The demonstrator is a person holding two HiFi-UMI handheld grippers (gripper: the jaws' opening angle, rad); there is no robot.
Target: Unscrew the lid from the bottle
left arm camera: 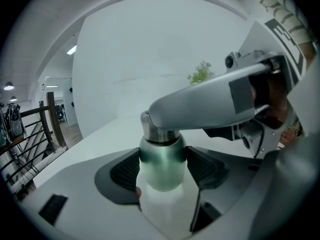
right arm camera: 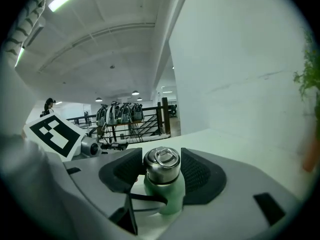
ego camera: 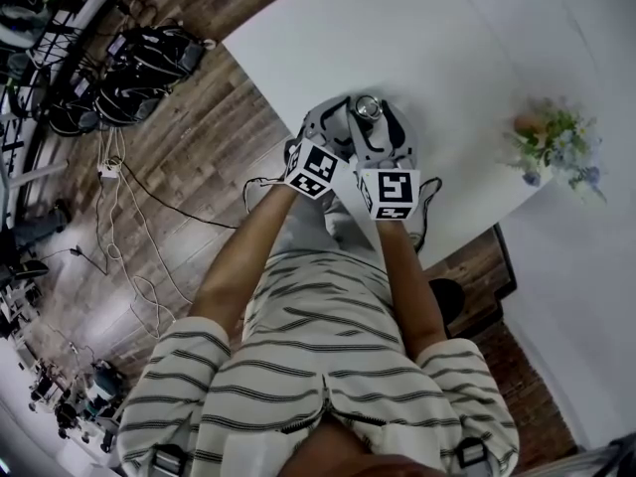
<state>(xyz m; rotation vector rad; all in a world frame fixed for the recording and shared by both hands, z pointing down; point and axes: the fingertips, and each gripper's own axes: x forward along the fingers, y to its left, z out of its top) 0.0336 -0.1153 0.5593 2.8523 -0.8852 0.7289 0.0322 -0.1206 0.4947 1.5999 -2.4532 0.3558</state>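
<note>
**Head view.** A person stands at the edge of a white table. Both tools meet there at one point. The left gripper comes in from the left and the right gripper from the right, around a steel lid. A small plant stands well apart on the table.

**Left gripper view.** The jaws are closed narrow on the green bottle, with both pads pressed to its body below the neck. The bottle stands upright on the table. The right gripper crosses over the top and covers most of the lid.

**Right gripper view.** The jaws stand on either side of the lid. Both pads lie against its rim and no gap can be seen. The lid still sits on the bottle.

**Step in hand.** This is judged to be gripping the lid for a turn. The next move calls for a firm hold on the lid, a roll of the right wrist about the bottle's axis, and a steady left hold.

**Markings.** No brand or label is readable on the bottle. The marker cubes carry only black-and-white square patterns.
</note>
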